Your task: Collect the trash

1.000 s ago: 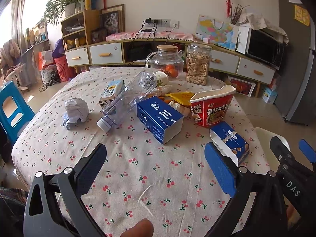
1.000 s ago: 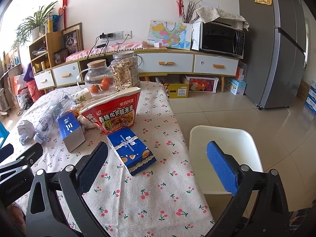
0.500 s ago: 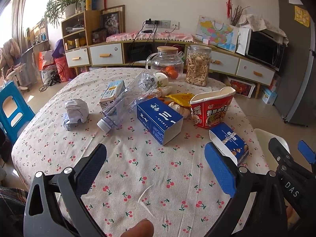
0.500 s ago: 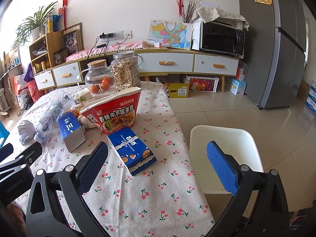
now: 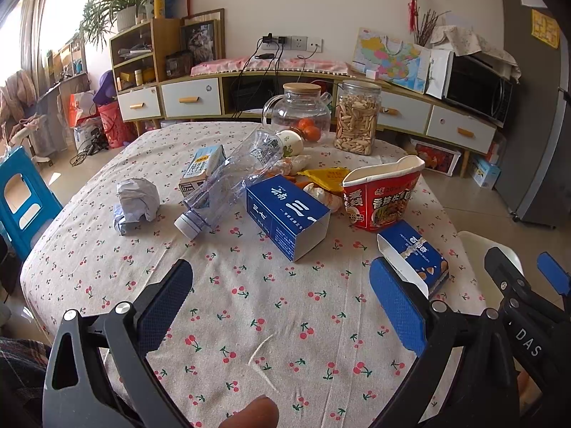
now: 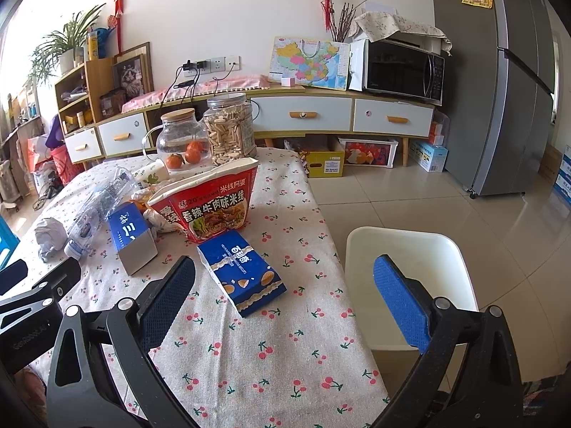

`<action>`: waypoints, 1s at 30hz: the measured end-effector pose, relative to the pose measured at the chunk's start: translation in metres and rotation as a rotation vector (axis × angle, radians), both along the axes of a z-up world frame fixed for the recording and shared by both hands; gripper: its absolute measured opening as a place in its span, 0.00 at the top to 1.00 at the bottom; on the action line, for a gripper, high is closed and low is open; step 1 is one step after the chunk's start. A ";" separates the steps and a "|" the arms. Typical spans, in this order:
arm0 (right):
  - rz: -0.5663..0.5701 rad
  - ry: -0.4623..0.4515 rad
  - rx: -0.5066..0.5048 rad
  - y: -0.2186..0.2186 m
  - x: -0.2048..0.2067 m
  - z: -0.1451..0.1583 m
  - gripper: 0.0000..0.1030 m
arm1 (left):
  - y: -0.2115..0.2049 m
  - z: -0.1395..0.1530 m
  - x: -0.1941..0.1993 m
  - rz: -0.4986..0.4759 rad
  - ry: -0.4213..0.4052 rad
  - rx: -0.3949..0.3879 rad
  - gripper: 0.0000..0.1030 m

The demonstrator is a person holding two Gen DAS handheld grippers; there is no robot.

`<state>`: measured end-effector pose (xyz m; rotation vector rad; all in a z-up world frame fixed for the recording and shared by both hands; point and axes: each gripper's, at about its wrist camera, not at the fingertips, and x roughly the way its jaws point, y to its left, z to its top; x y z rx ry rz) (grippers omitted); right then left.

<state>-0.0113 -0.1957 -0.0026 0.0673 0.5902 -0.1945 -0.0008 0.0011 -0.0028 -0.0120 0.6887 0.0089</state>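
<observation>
- The trash is spread over the far half of the cherry-print tablecloth (image 5: 271,306); both tools are held low over the near edge, and nothing has been collected yet.
- The crushed clear plastic bottle (image 5: 228,182) lies on its side against the milk carton (image 5: 202,167); it is judged light, springy and slippery, best taken across the dented middle.
- The red instant-noodle tub (image 5: 382,196) stands upright and empty-looking; its thin wall is likely to buckle, so the rim is the safer hold.
- The large blue carton (image 5: 285,214), open at 1 end, is judged stiff along its long sides.
- The small blue biscuit box (image 6: 242,274), open at its far end, lies nearest the right gripper (image 6: 285,292); a grip across its narrow width should suit.
- The crumpled paper ball (image 5: 137,199) sits apart, soft and light.
- The left gripper (image 5: 282,303) and the right gripper are both spread wide, grasping nothing.
</observation>
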 end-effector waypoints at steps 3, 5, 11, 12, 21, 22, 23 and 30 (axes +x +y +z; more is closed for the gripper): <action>-0.001 0.001 0.001 0.000 0.000 0.000 0.07 | 0.000 0.000 0.000 0.000 0.000 0.002 0.06; -0.002 -0.001 0.001 0.000 0.000 0.000 0.07 | 0.000 0.000 0.000 0.001 0.000 0.002 0.06; -0.002 0.000 0.001 0.000 0.000 0.000 0.07 | 0.000 0.000 0.000 0.000 0.000 0.002 0.06; -0.002 0.000 0.000 -0.001 0.000 -0.001 0.07 | 0.000 0.000 0.000 0.000 0.000 0.002 0.06; 0.002 0.005 0.001 0.001 0.000 -0.001 0.07 | 0.000 -0.001 0.000 0.000 0.002 0.004 0.06; 0.002 0.006 0.001 0.001 0.000 -0.001 0.07 | 0.000 -0.002 0.000 0.000 0.003 0.003 0.06; 0.002 0.006 0.002 0.002 0.000 -0.001 0.07 | 0.000 -0.002 0.000 0.001 0.003 0.002 0.06; 0.002 0.005 0.000 0.002 0.000 -0.001 0.07 | 0.001 -0.004 0.001 0.003 0.008 -0.001 0.06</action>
